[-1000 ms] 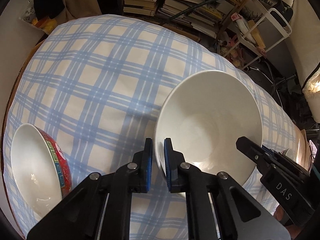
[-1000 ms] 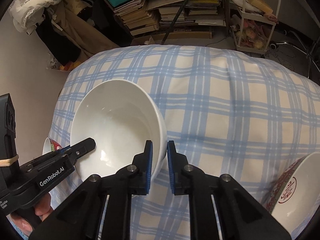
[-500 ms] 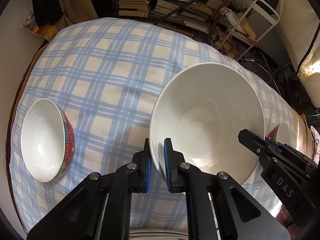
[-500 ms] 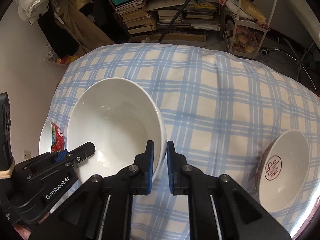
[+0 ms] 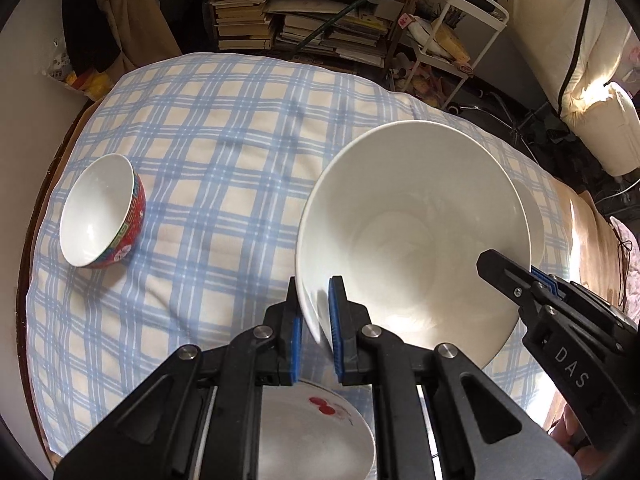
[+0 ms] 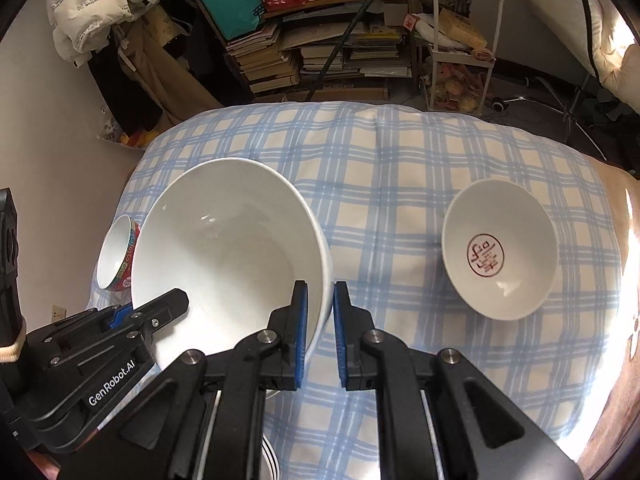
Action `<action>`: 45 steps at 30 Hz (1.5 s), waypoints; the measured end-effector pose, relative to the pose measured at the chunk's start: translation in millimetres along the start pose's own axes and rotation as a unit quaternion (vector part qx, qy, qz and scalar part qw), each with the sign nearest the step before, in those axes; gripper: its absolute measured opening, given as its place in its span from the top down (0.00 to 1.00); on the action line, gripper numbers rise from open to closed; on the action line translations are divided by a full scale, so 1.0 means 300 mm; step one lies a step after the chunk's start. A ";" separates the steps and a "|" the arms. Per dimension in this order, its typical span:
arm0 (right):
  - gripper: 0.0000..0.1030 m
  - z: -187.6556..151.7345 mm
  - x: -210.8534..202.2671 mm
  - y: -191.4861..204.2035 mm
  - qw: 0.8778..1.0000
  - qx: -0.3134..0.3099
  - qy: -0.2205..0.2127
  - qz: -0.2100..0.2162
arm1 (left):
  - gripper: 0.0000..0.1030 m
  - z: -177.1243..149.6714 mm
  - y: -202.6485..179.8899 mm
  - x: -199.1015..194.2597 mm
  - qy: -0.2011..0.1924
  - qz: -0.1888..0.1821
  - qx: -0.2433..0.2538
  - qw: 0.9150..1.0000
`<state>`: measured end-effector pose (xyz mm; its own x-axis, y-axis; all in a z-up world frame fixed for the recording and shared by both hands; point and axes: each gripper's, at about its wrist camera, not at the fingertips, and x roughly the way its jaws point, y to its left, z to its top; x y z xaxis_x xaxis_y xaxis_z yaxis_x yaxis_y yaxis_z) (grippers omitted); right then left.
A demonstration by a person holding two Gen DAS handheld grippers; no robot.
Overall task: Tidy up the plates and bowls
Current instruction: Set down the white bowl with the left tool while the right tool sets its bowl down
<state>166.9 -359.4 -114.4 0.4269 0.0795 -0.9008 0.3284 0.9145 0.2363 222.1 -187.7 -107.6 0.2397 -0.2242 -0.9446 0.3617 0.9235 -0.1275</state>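
Observation:
A large white bowl (image 5: pixel 412 240) (image 6: pixel 228 240) hangs tilted above the checked tablecloth, gripped from both sides. My left gripper (image 5: pixel 314 312) is shut on its left rim, blue pads pressing the wall. On the opposite rim my right gripper (image 6: pixel 320 308) is shut too, and it shows in the left wrist view at the lower right (image 5: pixel 516 276). A small red-patterned bowl (image 5: pixel 102 210) (image 6: pixel 116 256) stands on the cloth to the left. A white bowl with a red emblem (image 6: pixel 500 256) stands to the right. A white plate with red marks (image 5: pixel 316 432) lies under my left gripper.
The blue-checked cloth (image 5: pixel 224 128) covers a round table whose edge falls away all around. Beyond it are stacked books on shelves (image 6: pixel 320 52), a white cart (image 6: pixel 460 40), hanging clothes (image 5: pixel 88 20) and bedding (image 5: pixel 600 120).
Both grippers have risen and drawn back with the large bowl held between them. The small bowls look farther off, and the plate has come into view below.

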 end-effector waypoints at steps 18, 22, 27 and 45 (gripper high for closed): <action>0.87 -0.252 -0.085 -0.116 0.999 0.027 -0.014 -0.026 | 0.87 -0.224 -0.108 0.016 0.015 -0.004 0.027 1.000; 0.87 -0.294 -0.026 -0.154 0.999 0.047 0.001 -0.025 | 0.87 -0.232 -0.134 0.054 0.025 0.007 0.039 0.999; 0.87 -0.320 0.006 -0.203 0.998 0.069 0.001 -0.009 | 0.87 -0.226 -0.142 0.084 0.030 0.002 0.043 0.999; 0.87 -0.303 0.041 -0.235 0.997 0.077 -0.009 -0.028 | 0.87 -0.238 -0.167 0.170 0.045 0.002 0.043 0.998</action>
<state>72.3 -386.9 -175.3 0.4193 0.0207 -0.9076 0.4769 0.8457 0.2396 151.9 -223.1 -171.0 0.1597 -0.1887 -0.9690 0.4373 0.8935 -0.1019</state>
